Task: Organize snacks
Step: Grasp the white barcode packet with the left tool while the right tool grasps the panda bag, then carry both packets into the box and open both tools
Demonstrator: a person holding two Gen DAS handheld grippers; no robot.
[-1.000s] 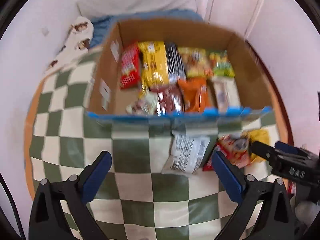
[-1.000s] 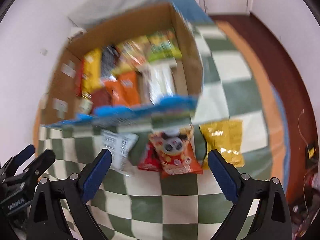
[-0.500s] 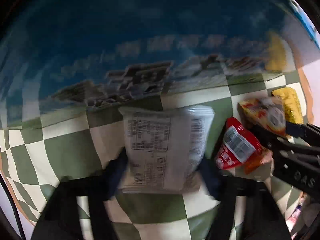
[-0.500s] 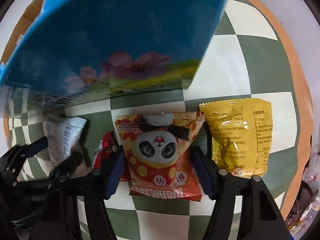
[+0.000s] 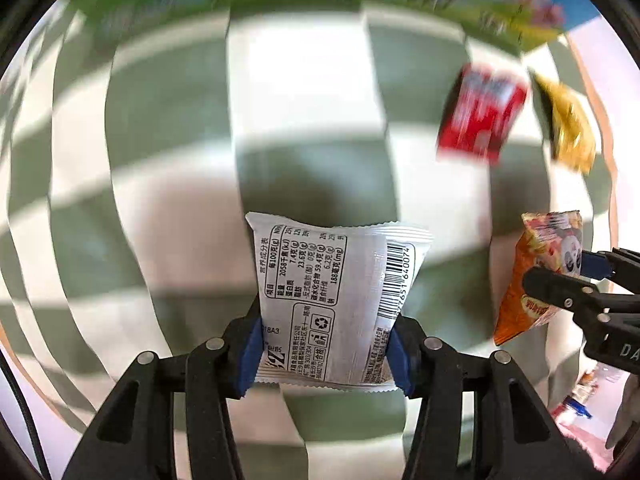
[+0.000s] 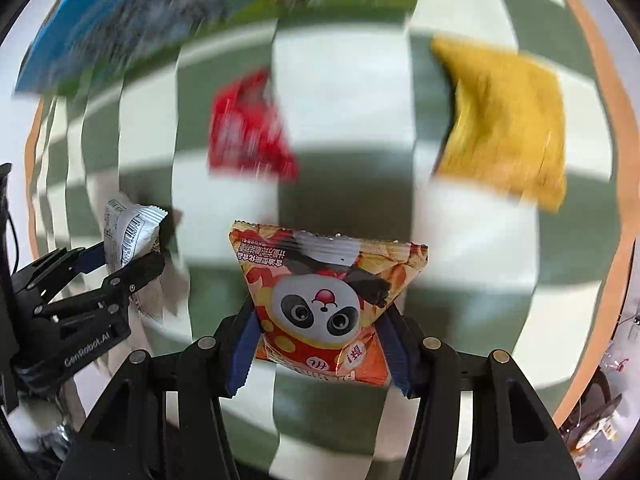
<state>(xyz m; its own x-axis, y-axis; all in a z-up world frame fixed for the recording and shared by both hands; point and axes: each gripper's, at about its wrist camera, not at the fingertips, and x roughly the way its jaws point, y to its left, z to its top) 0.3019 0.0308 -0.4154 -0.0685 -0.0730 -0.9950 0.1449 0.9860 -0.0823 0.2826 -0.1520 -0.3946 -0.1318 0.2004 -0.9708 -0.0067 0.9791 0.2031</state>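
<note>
- Left claw: the blue pads have just been closing and are now clamped on the lower sides of the white foil snack packet with printed nutrition table and barcode, which stands up between the fingers above the green-and-white checkered cloth.
- Right claw: its jaws have likewise just been closing and now pinch the orange panda-printed snack bag at its lower corners; the bag bulges above the pads.
- Remaining items: a red snack packet and a yellow snack bag lie on the cloth, apart from each other and from both claws.
- Destination: the blue-printed cardboard box sits beyond the loose packets, at the top edge of both views, blurred.
- Step in hand, judged: lift both packets and carry them to the box.
- Procedure advice: hold clamping pressure steady; air-filled bags slip or burst if squeezed harder.
- Raise each packet clear of the box wall before moving across.
- Keep the two claws apart during transfer to avoid collision.
</note>
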